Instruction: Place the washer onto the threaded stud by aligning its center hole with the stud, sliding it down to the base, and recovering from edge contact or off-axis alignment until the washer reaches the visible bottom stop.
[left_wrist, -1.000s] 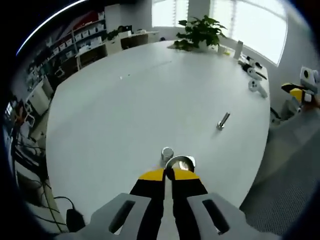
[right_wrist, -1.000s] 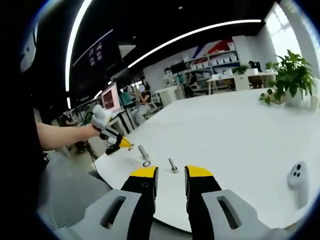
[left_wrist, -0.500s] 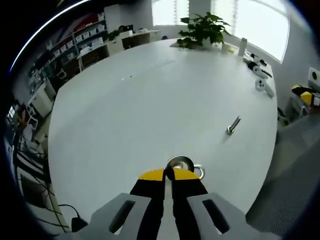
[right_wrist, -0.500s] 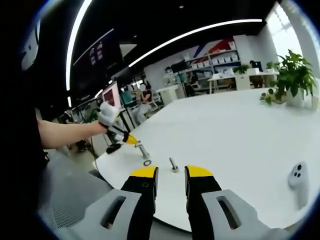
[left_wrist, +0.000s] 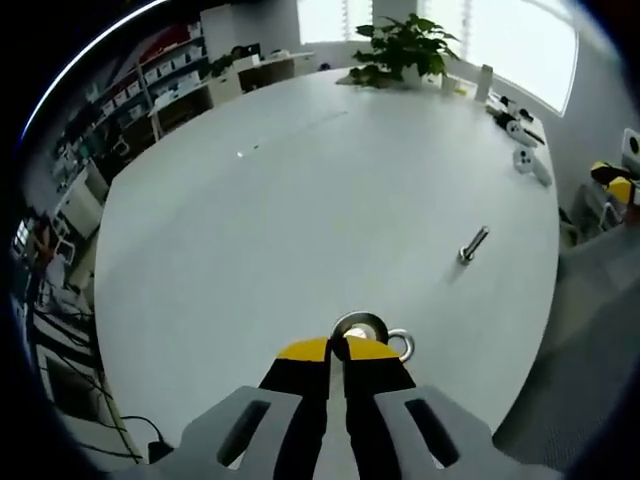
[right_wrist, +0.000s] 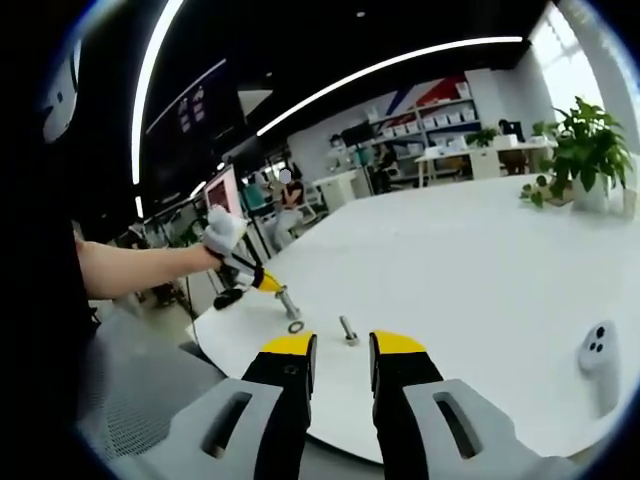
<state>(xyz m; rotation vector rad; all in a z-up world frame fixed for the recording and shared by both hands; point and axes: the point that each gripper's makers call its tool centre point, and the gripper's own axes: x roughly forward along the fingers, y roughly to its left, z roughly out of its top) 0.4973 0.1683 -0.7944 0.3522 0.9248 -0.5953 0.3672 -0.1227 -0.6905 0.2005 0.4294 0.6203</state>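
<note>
One washer (left_wrist: 361, 327) half hidden behind clenched left fingers (left_wrist: 300, 351); grip unclear; right gripper (right_wrist: 343, 345) released.

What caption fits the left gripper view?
Left gripper shut on a washer over the white table; a bolt lies nearby.

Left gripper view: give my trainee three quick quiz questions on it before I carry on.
1. True or false: the jaws of the left hand-held gripper stand wide apart.
2. What stands at the far end of the table? A) potted plant B) monitor C) toolbox
3. Which is nearer the jaw tips: the small ring or the bolt?

Key: 1 false, they are closed together. 2 A. 3 the small ring.
</note>
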